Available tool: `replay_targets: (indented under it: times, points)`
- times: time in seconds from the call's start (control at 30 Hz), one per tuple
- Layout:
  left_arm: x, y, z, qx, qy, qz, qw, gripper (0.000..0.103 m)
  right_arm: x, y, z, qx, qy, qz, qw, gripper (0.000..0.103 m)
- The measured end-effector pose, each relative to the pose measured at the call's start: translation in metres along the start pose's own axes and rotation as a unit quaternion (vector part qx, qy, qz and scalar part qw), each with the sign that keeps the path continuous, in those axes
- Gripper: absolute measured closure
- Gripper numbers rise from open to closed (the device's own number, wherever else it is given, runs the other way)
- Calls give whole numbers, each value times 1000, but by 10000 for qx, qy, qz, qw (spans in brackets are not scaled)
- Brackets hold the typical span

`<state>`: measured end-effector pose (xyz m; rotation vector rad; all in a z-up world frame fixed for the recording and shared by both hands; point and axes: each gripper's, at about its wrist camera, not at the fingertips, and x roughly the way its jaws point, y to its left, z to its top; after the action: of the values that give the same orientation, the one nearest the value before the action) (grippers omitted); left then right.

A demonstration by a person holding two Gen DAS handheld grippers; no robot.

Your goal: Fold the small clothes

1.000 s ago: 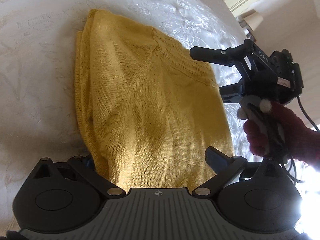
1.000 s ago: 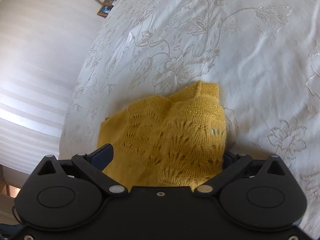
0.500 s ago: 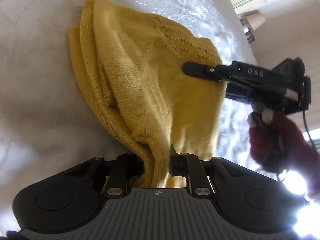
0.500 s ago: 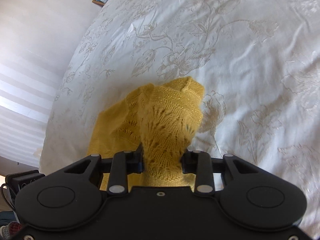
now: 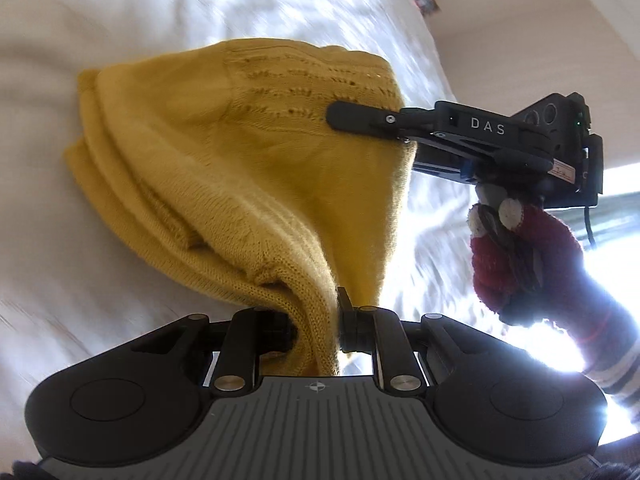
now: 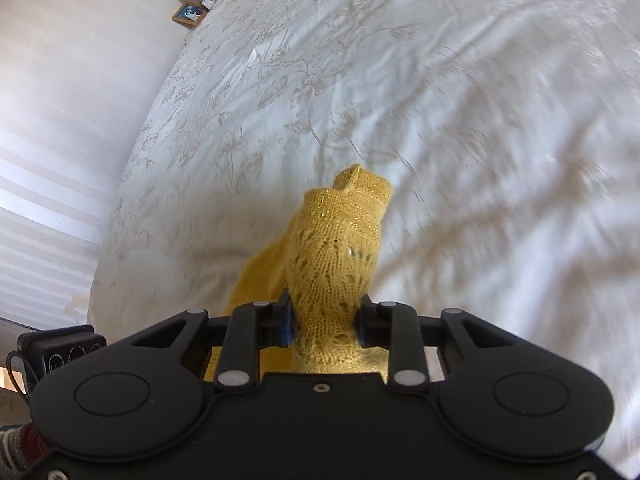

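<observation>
**Yellow knit goes up off the bed, pinched at two edges**

A small yellow knitted garment (image 5: 240,168) hangs between two hand-held tongs above a white embroidered bedspread (image 6: 460,100), its far end (towards ten o'clock in the left wrist view) resting in bunched layers on the bed. The left tongs (image 5: 316,332), drawn narrow, grip a thick ribbed roll of the knit at six o'clock in their own view. The right tongs (image 6: 326,320) are closing on the lace-patterned edge, which sits squeezed between the pads with its glittery trim poking out ahead at twelve o'clock. From the left wrist view the same right tongs reach in from three o'clock, one finger (image 5: 360,118) lying across the lace panel, held by a hand in a dark red glove (image 5: 524,256).

The step in hand looks like lifting one side of the garment to carry it over the rest as a fold.

The risks lie in the grips. The left tongs hold a rolled bundle rather than a clean edge, so layers could slide out unevenly and leave the fold skewed. The right tongs bite open lacework, which may stretch or snag on a pad if pulled hard. The fabric between the two grips sags in loose folds (it is not taut), so it could land creased, or drag the resting layers across the bedspread and undo their stacking.
</observation>
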<state>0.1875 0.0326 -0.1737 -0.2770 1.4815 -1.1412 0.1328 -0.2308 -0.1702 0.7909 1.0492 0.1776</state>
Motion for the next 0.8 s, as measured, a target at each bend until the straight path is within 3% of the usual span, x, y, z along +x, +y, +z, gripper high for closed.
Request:
replay_targets:
  times: [0.13,0.3,0.37,0.47,0.53,0.57,0.63,0.7,0.8]
  points:
    - [15,-36,-22,383,26,-32,9993,85,-36,-7,-32,53,-114,-51,9999,65]
    - [38,-64,-36,867,-68,327,9957,85,-63,-27,-49,-108,-358,-199,9991,65]
    - [54,-51,-46,625,37,733,9953,82,-60,-40,-55,-382,-380,-727,9959,60]
    - [83,-13,-71,-490,440,1568,9854,76,-44,-78,-63,-231,-267,-1754,9839,54]
    - [78,8,-89,-1448,-20,1255,9815,75,-43,-95,-67,-148,-324,-1847,9822,39]
    - [74,13,-95,-1771,-174,1172,9770,75,-49,-99,-70,-140,-421,-1801,9827,39]
    - [70,9,-99,-1884,-334,1242,9736,74,-56,-96,-72,-275,-523,-1779,9823,36]
    - [66,1,-96,-1672,-411,1507,9735,73,-66,-91,-79,-432,-655,-1701,9823,36]
    - [66,-12,-96,-1276,-473,1852,9732,71,-81,-84,-90,-634,-719,-1498,9841,24]
